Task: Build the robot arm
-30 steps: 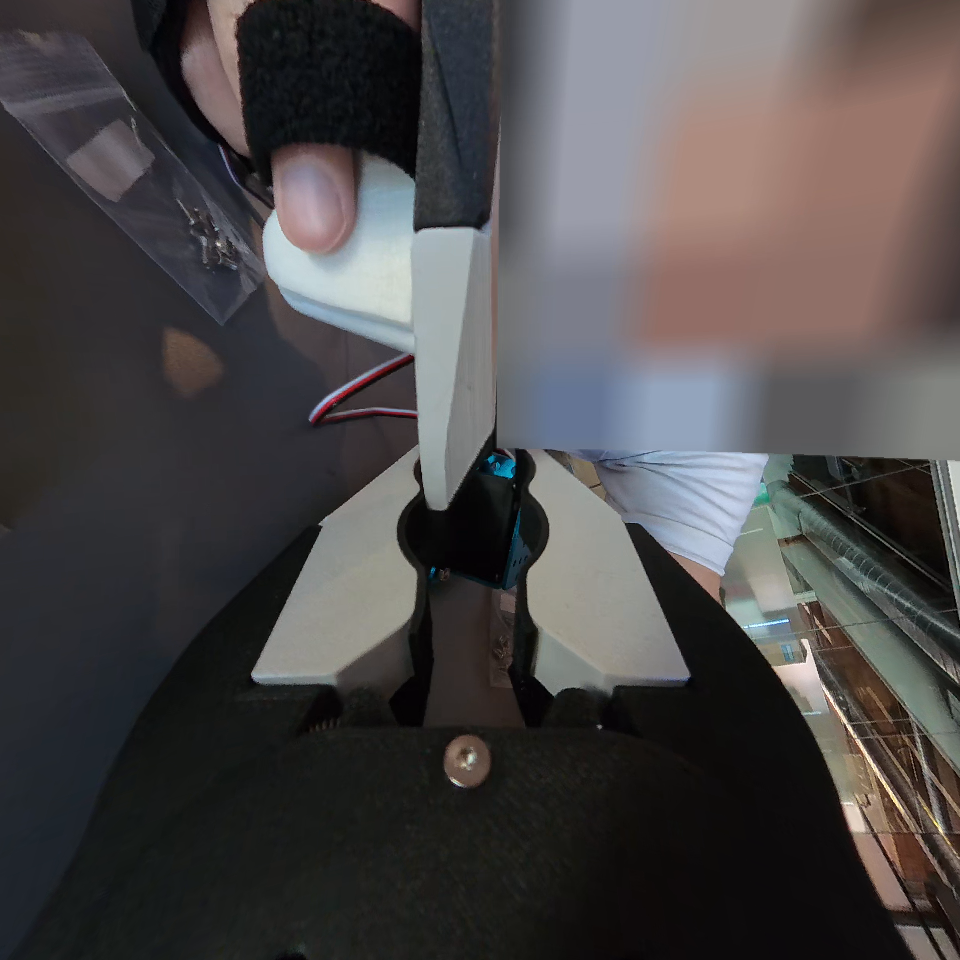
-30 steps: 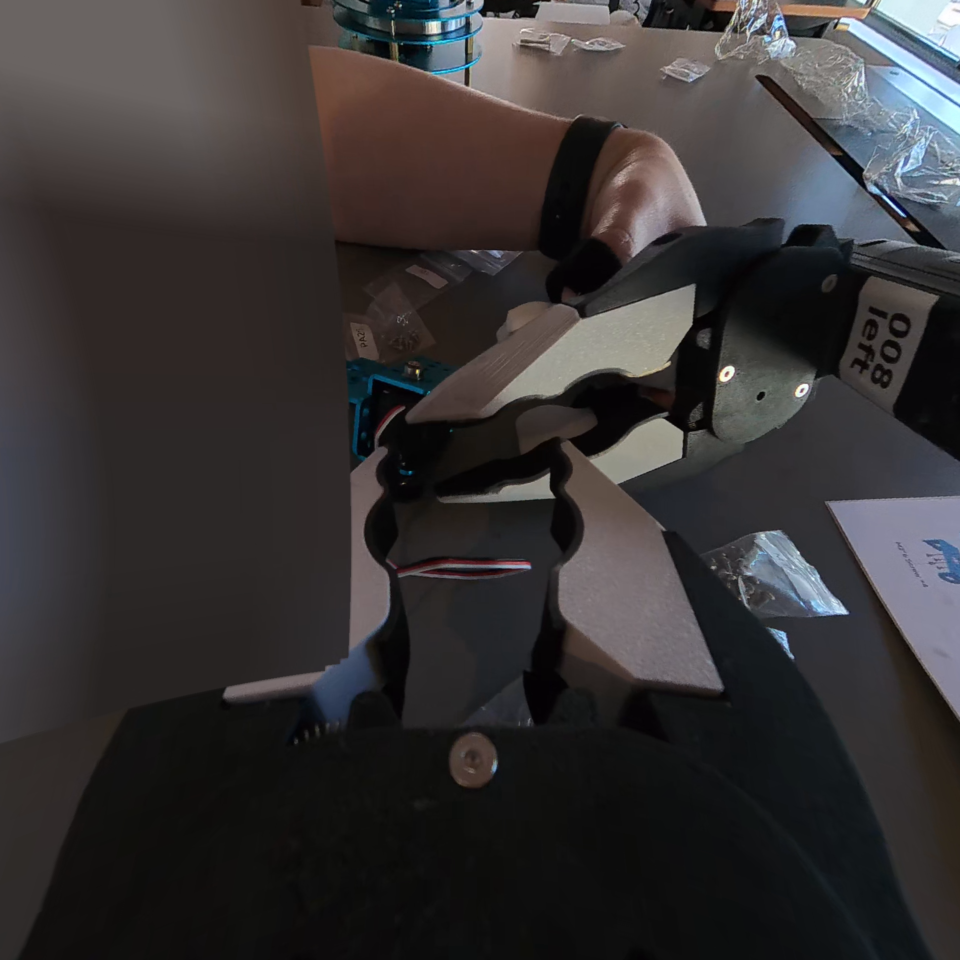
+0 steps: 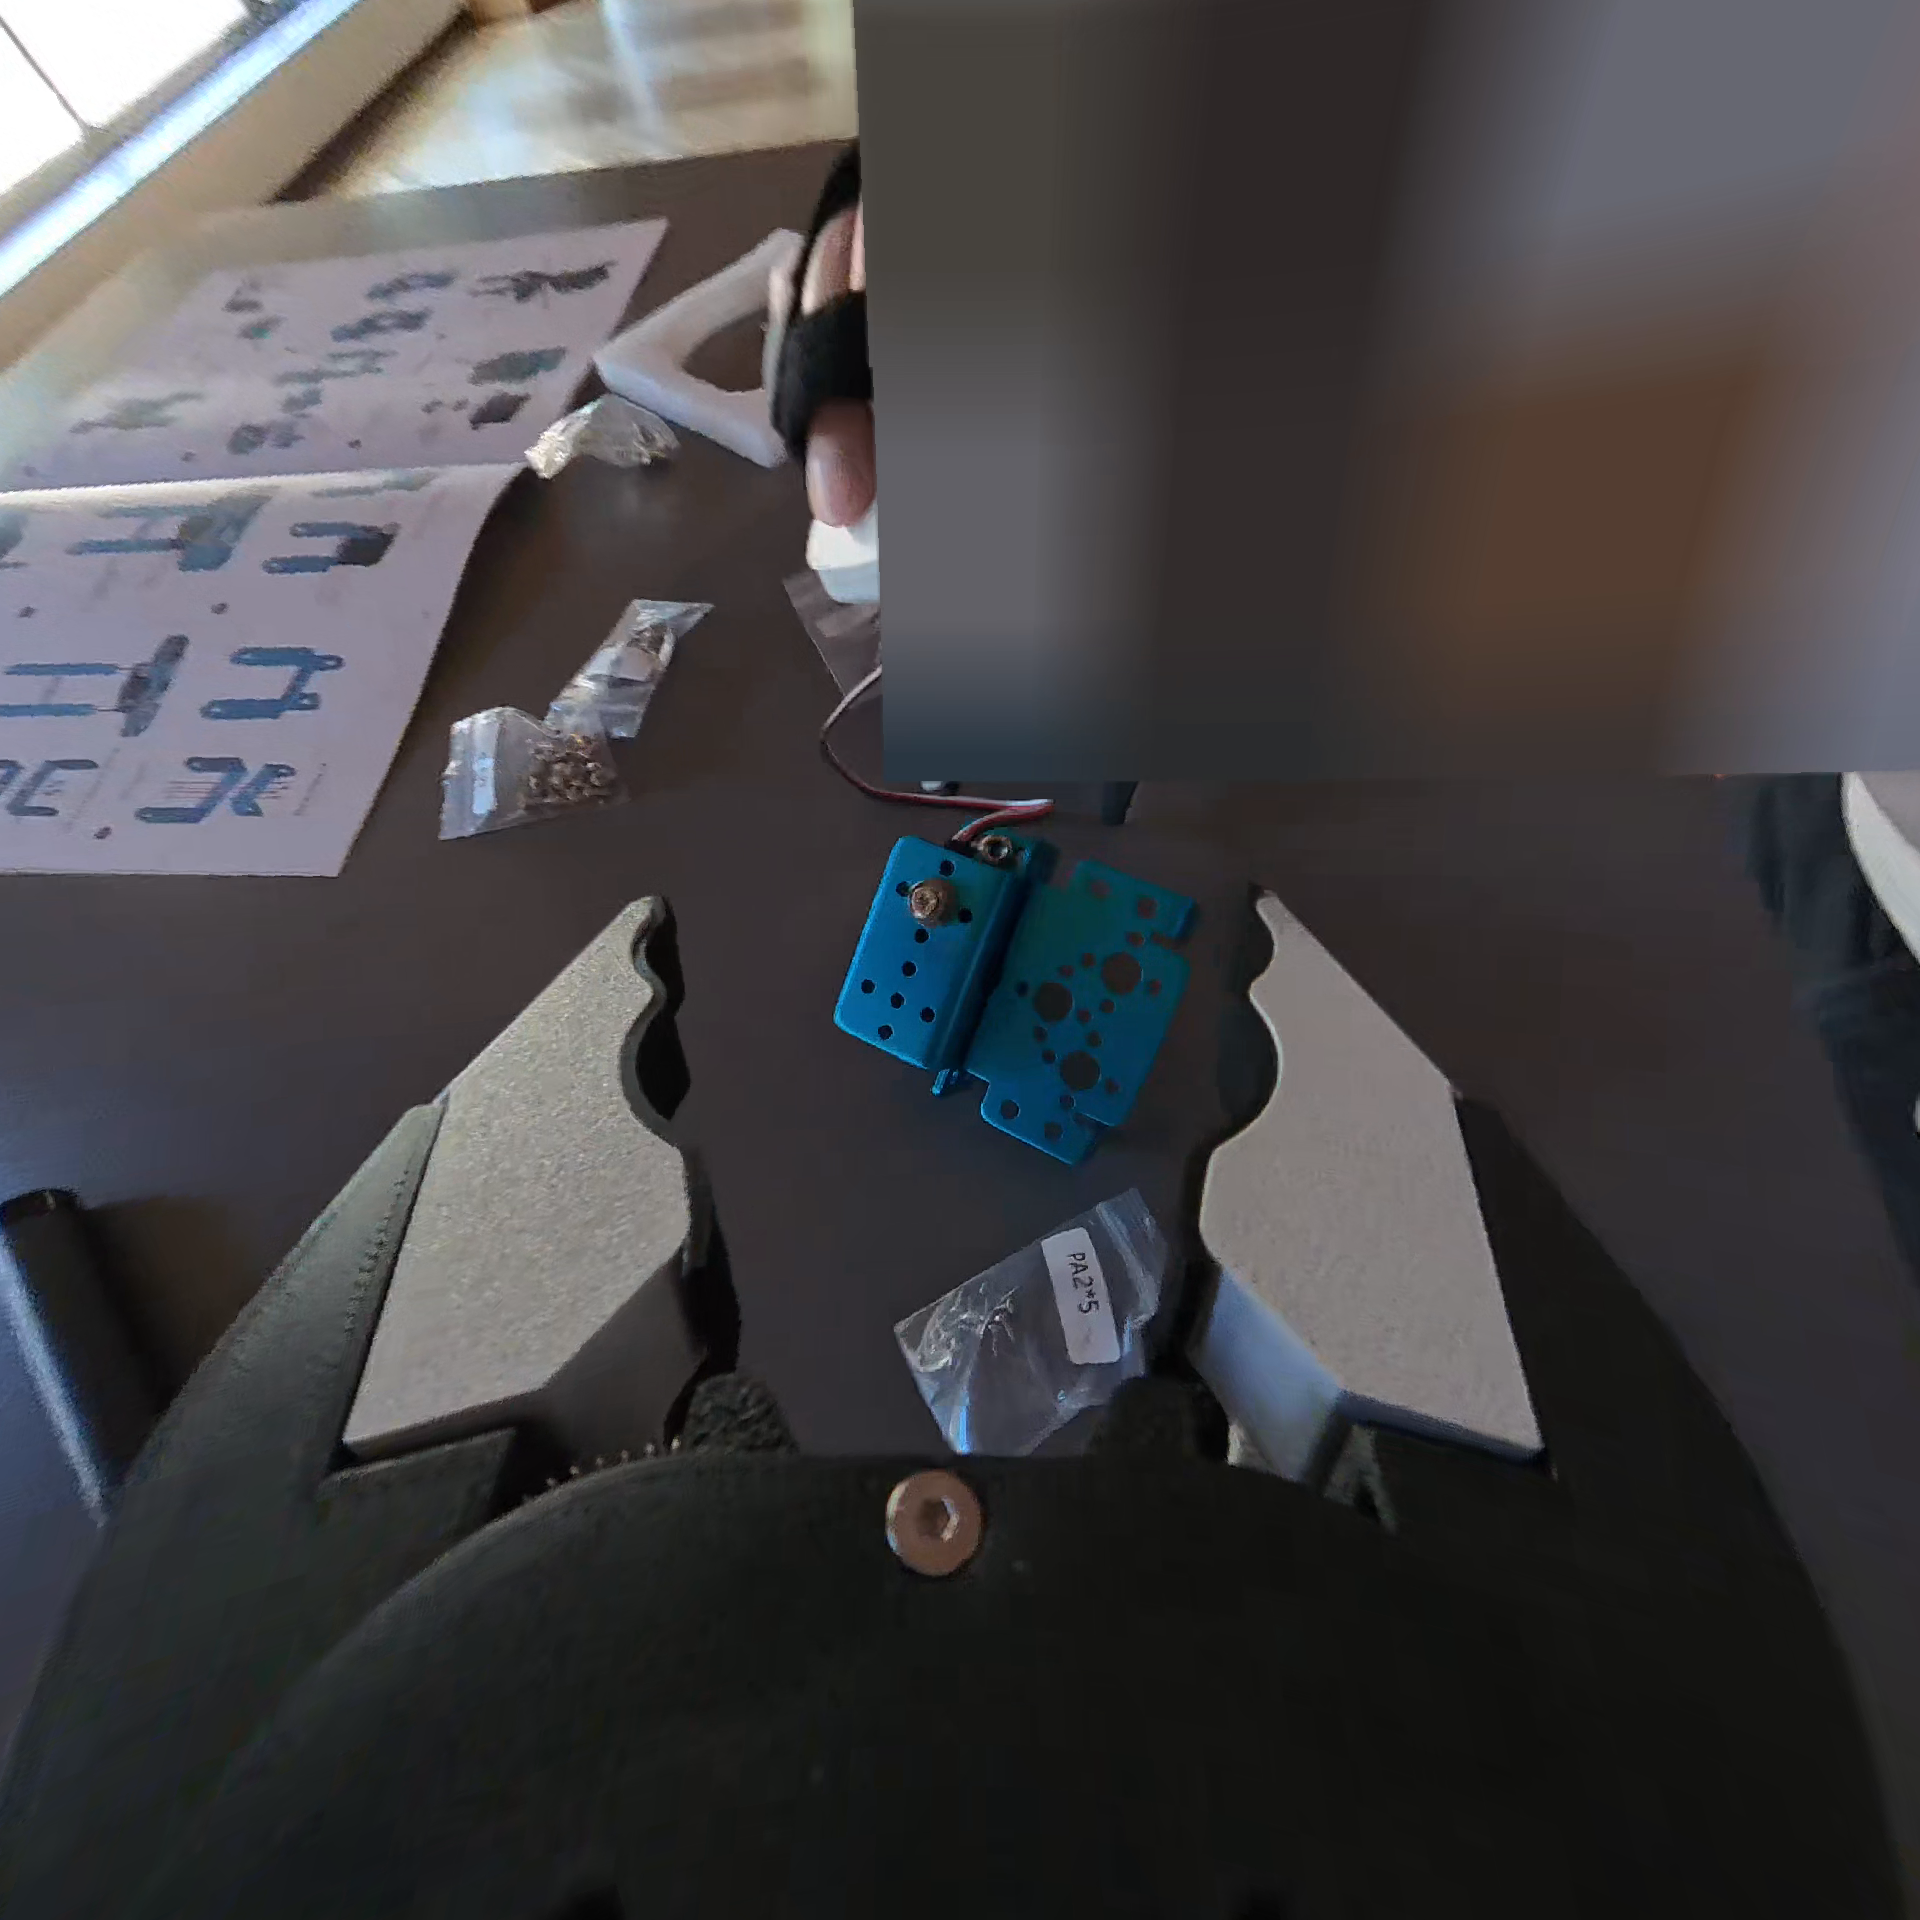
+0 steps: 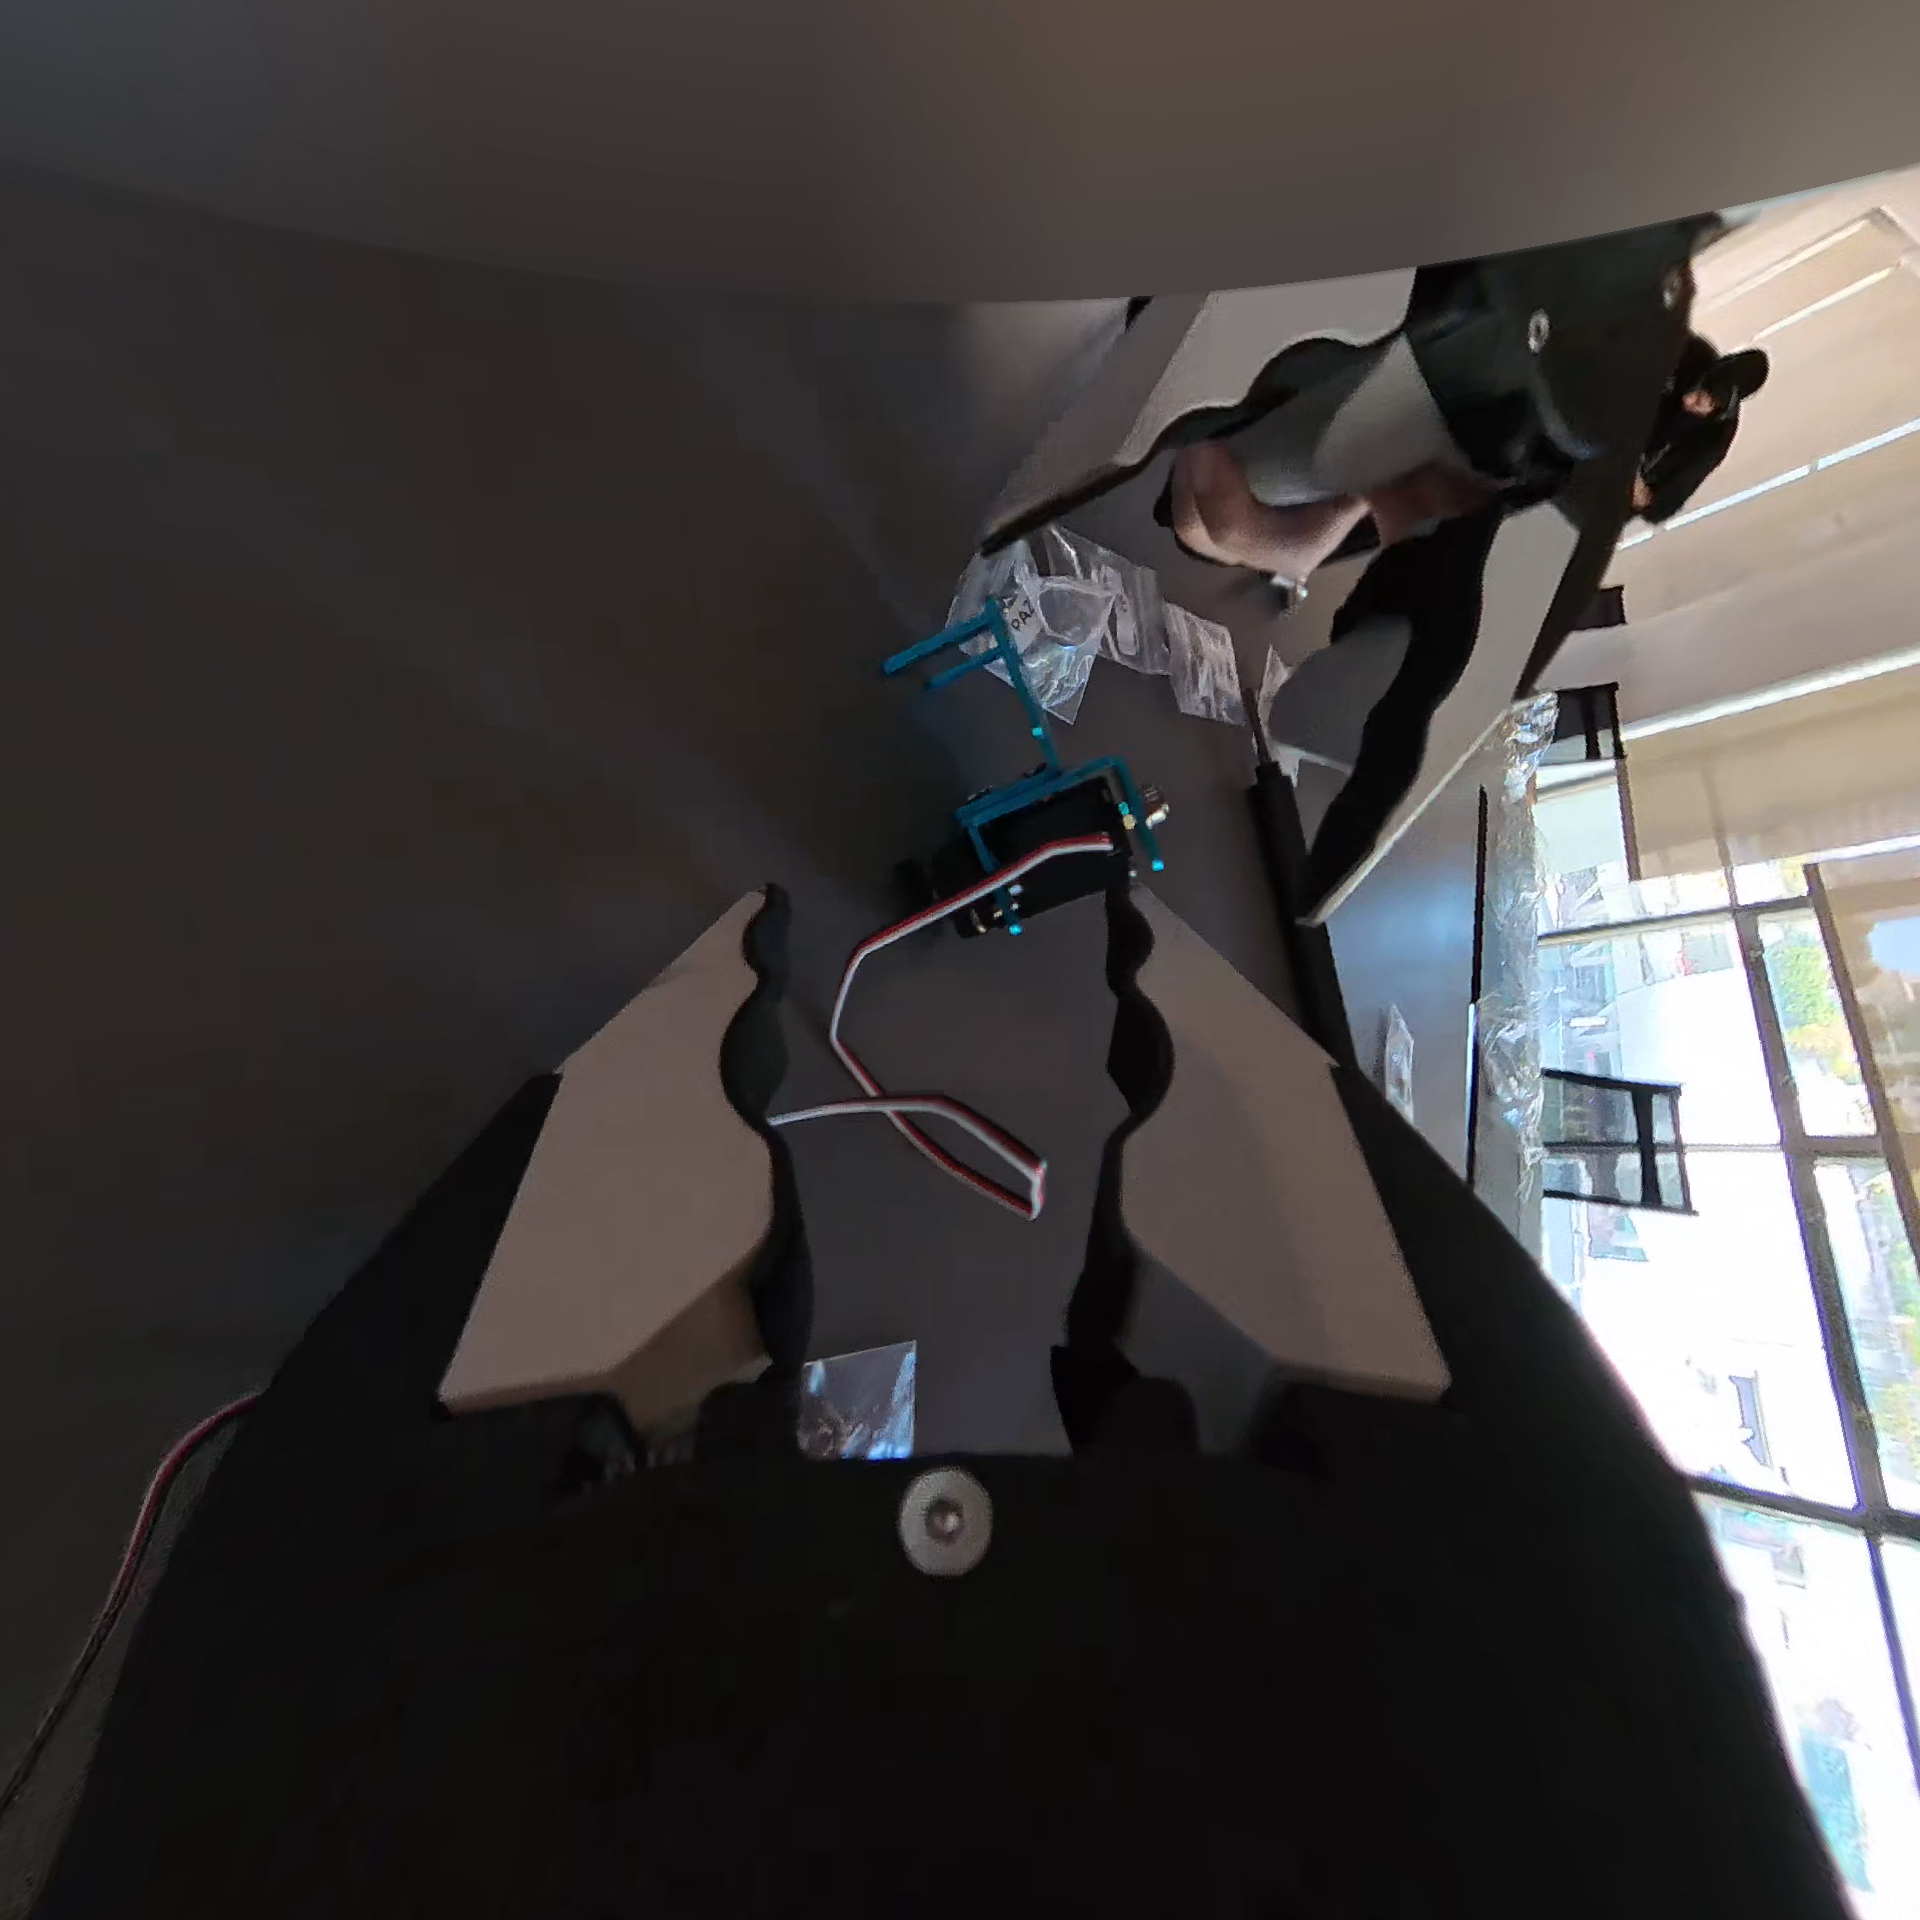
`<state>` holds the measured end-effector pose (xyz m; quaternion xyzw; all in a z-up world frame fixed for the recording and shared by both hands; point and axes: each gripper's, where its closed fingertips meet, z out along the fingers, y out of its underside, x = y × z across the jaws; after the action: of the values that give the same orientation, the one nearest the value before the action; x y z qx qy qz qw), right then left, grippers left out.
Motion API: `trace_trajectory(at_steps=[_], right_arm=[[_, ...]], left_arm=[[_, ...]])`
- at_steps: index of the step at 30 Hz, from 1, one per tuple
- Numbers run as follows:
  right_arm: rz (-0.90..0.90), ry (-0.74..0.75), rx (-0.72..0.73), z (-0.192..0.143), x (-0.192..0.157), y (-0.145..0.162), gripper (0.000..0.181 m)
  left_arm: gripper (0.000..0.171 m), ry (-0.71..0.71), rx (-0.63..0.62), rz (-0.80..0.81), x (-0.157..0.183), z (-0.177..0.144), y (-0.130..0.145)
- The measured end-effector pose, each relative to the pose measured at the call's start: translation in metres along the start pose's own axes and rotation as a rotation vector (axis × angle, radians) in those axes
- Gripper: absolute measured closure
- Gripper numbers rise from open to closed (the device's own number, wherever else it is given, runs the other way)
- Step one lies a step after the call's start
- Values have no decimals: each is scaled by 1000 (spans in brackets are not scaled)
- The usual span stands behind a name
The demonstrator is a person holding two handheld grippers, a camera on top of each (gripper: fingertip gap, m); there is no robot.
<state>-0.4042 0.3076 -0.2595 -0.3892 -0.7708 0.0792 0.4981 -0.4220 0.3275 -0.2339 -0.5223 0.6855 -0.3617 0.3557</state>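
My left tongs [image 3: 961, 935] hang spread and empty over a dark matte worktop [image 3: 260, 987], the blue perforated metal bracket [image 3: 1013, 1003] lying flat between their tips. Printed paper sheets [image 3: 208, 582] and small clear bags of screws [image 3: 530, 769] lie left. My right tongs [image 4: 940, 914] are released too, near the bracket's black servo [image 4: 1023, 852] and its red-white wire [image 4: 914, 1101]. Bright windows [image 4: 1714, 1143] fill that tilted view; blur hides the upper parts.

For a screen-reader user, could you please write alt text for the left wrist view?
The left gripper hangs open over a dark table, jaws either side of a blue perforated metal bracket without touching it. A small clear bag lies nearer the camera; printed sheets lie beyond, on the left.
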Motion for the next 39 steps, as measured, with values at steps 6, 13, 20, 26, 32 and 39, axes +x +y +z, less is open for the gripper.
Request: trace_trajectory(at_steps=[6,13,20,26,32,39], right_arm=[[-64,-55,-1,0,0,-1,124],[-58,-104,3,4,-11,-1,127],[-69,-118,5,5,-10,-1,127],[-76,-166,-22,4,-11,1,132],[-94,-172,-49,3,-12,4,133],[-109,-141,-59,0,-6,4,136]], left_arm=[[73,61,-9,17,11,11,10],[89,67,2,44,13,15,12],[97,98,31,22,16,16,13],[97,105,38,14,16,15,12],[97,109,39,11,16,15,12],[97,110,39,9,16,15,12]])
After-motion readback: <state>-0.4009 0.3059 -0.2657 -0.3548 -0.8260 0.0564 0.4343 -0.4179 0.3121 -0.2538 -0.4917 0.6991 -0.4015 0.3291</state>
